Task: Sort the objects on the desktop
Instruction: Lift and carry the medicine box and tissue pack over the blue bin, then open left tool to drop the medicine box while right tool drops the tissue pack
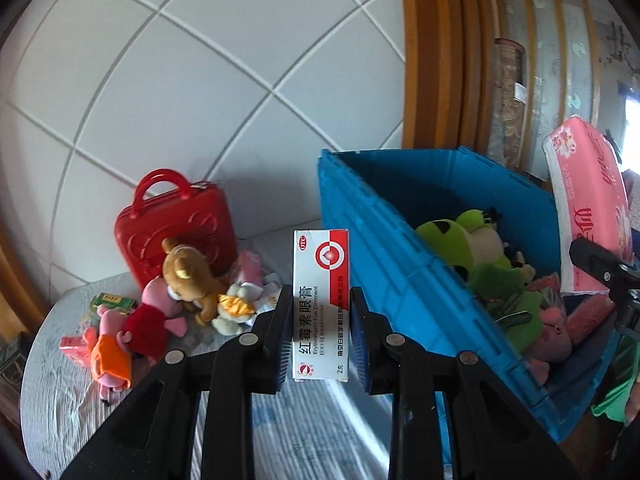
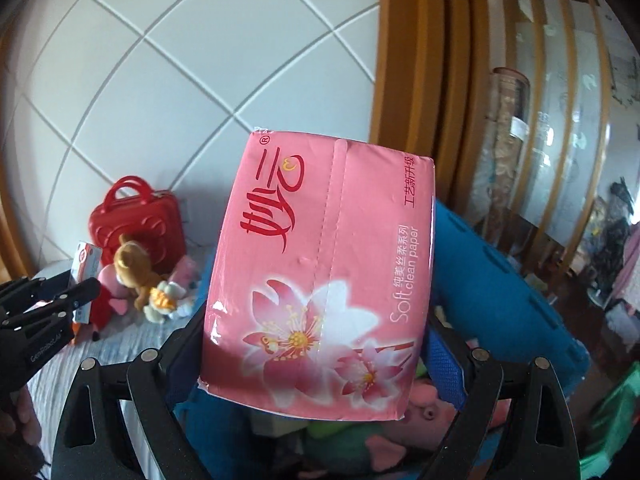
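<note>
Over on the left, a red toy suitcase [image 1: 176, 224] stands against the tiled wall, with a pile of plush toys [image 1: 176, 300] spread on the worktop [image 1: 60, 392] before it: a brown bear, pink pigs, a small white figure. Moving in, the left gripper [image 1: 320, 336] has its fingers clamped on a white-and-red ointment box [image 1: 320, 304], held upright in the air just beside the blue bin [image 1: 392, 280]. Inside that bin lie green frog plush toys [image 1: 480, 256] and a pink pig. Further right, the right gripper [image 2: 320, 360] has its fingers spread wide and pressed on a pink tissue pack [image 2: 320, 272], held above the bin's open top.
</note>
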`<state>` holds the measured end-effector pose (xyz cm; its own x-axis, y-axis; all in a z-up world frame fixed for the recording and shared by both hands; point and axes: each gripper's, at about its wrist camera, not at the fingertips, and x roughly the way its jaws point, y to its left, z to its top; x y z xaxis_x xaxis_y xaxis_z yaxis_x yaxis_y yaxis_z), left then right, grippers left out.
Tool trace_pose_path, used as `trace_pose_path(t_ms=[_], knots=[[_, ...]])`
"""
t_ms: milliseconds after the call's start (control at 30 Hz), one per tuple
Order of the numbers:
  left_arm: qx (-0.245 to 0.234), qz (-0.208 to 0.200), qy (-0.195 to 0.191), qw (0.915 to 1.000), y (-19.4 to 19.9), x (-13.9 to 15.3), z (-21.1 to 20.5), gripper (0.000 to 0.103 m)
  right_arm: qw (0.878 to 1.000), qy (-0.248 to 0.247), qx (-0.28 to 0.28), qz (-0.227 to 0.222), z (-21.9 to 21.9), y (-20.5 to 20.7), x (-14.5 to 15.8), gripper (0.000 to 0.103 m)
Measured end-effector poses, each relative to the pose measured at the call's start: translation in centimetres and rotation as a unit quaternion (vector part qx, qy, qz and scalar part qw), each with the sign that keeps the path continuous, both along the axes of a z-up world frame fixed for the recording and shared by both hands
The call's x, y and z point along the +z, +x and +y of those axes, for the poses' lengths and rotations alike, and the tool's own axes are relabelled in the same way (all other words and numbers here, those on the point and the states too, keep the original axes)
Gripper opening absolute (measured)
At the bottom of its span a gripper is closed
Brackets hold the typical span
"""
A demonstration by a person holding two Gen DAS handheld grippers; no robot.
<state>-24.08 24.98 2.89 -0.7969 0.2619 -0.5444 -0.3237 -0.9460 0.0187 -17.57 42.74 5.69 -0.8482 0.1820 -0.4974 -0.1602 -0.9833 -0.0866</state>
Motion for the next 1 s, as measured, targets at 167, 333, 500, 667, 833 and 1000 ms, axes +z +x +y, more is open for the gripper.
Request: trace_pose_path(t_ms=[167,333,500,667,833,1000], knots=[[-0.055,0.002,-0.009,0.9984,0.9,0.6,6.6,0.026,0.999,0.000,-0.040,-0.007,4.8,0.7,-0.9,0.094],[-0.092,-0.004,-0.026,0.9954,1.5,0.4,11.8,0.026,0.998,-0.006,-0.056,-0.022,8.1,1.2,-2.3,0.094],[-0.096,-0.006,-0.056,0.9938,2.1,-0.5,14.7,0.026,0.998,-0.006,-0.053,-0.043,9.8,1.2,-4.0,0.094],[-0.086,-0.003,-0.054,0.9948,2.6,0.1,14.7,0.026,0.997,-0.009,-0.049,-0.064,11.4,0.8,-5.6,0.094],[-0.082,-0.012,-0.058,0.9949,2.5,-0.3,14.7,0.035,0.996,-0.013,-0.047,-0.069,11.8,0.5,-6.2,0.094],[-0.084,0.000,-0.054,0.9950,3.1,-0.1,14.2,0.072,0.997,-0.010,-0.046,-0.064,11.6,0.9,-6.0,0.094]])
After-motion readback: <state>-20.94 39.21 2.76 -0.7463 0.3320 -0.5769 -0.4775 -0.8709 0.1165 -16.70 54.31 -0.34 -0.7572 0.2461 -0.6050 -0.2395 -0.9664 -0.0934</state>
